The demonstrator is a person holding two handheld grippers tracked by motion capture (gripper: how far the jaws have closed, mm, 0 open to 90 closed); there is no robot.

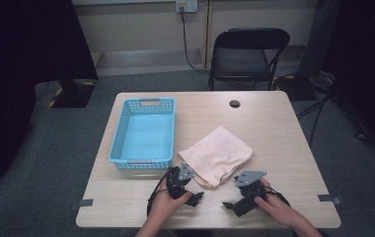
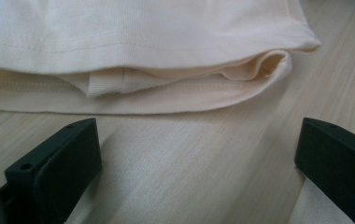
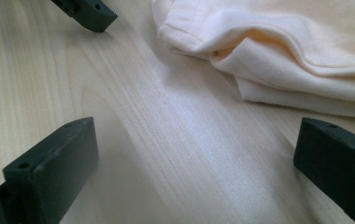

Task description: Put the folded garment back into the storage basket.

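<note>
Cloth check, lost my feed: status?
Left gripper open, right gripper open. Folded cloth on table, untouched. Basket empty. Nothing in the way.

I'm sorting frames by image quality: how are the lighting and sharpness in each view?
High view: table evenly lit, room around it dark, picture a bit soft. Left gripper view: folded cloth bright with soft shadow in its folds, the near jaws slightly blurred. Right gripper view: pale sheen on the wood, cloth fairly sharp, jaws soft.
</note>
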